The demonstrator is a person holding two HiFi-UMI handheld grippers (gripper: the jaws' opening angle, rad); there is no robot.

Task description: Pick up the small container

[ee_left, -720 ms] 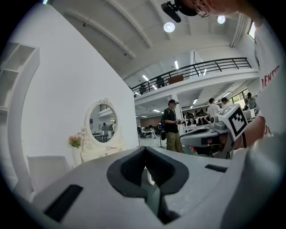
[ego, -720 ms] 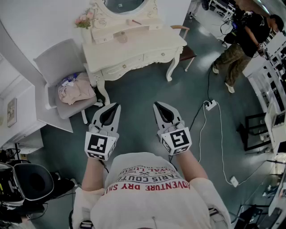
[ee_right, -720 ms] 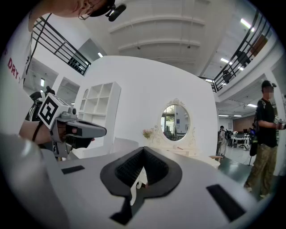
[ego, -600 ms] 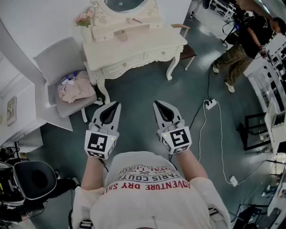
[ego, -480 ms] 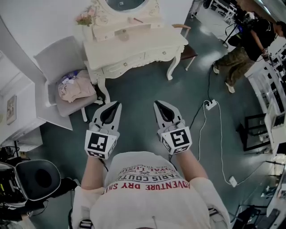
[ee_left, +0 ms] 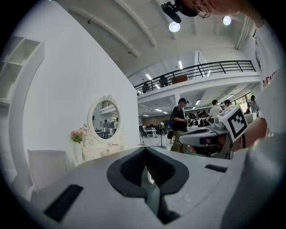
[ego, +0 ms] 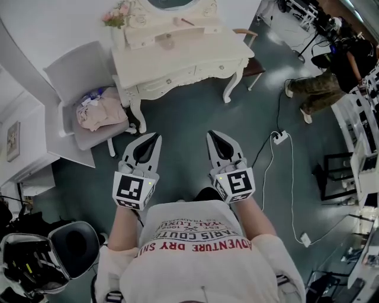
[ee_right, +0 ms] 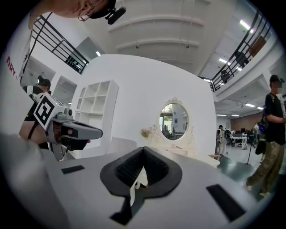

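Standing in a white T-shirt (ego: pixel 195 248), the operator holds both tools out in front of the body, side by side and about level, over a bare teal floor (ego: pixel 177 124). The left gripper (ego: pixel 156 137) has its jaws pressed together with nothing between them. The right gripper (ego: pixel 209 134) looks the same, tips meeting and empty.

To the right of them a white power strip (ego: pixel 278 138) lies on the floor with its cable trailing away. Ahead and to the left a grey chair (ego: pixel 74 74) carries a heap of pink clothes (ego: pixel 99 115).

Beyond that, against the white wall, is a cream dressing table (ego: pixel 195 65) with an oval mirror (ego: pixel 172 3) and a pink flower bunch (ego: pixel 115 16) at its left end. A small round thing, apparently the small container (ego: pixel 168 40), sits on the table just below the mirror, well apart from both grippers and too small to make out in detail.

Farthest off, at the right, another person (ego: pixel 331 80) stands by some racks.
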